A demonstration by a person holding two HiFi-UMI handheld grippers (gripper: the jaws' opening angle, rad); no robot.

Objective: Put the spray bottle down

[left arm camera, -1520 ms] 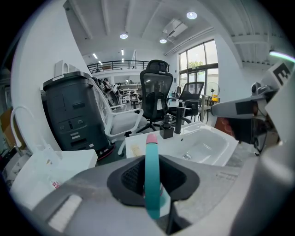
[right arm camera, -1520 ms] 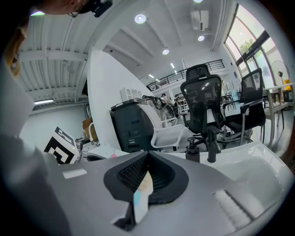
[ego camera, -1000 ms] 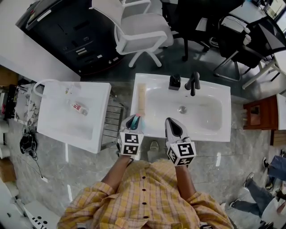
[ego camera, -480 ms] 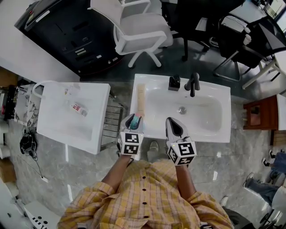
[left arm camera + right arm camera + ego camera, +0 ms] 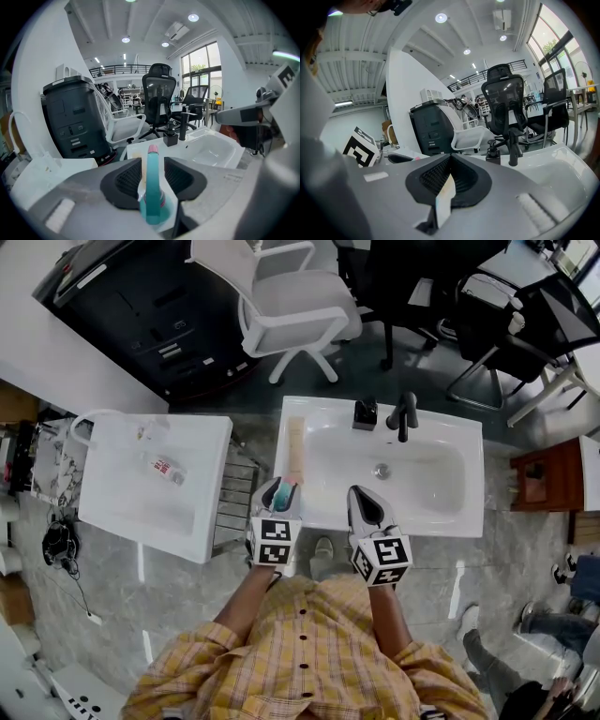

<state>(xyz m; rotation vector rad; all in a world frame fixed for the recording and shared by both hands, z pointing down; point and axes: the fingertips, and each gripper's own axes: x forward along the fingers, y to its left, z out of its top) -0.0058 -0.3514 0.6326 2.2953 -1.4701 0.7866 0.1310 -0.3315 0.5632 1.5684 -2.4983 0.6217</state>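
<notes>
A teal spray bottle (image 5: 152, 187) with a pink tip stands upright between the jaws of my left gripper (image 5: 152, 161), at the front left corner of the white sink (image 5: 469, 521). The jaws are opening, and narrow gaps show on both sides of the bottle's neck. From the head view the bottle (image 5: 288, 489) is a teal spot inside the left gripper (image 5: 281, 488). My right gripper (image 5: 361, 498) hovers over the sink's front rim, shut and holding nothing; its dark pads (image 5: 440, 176) meet at the tips.
A black faucet (image 5: 407, 413) and a black soap dispenser (image 5: 366, 412) stand at the sink's back edge. A pale wooden strip (image 5: 296, 448) lies along its left rim. A white table (image 5: 187, 521) with a small bottle (image 5: 163, 465) stands to the left. Office chairs stand behind.
The left jaws look slightly wider round the bottle. Both hands have stayed where they were.
</notes>
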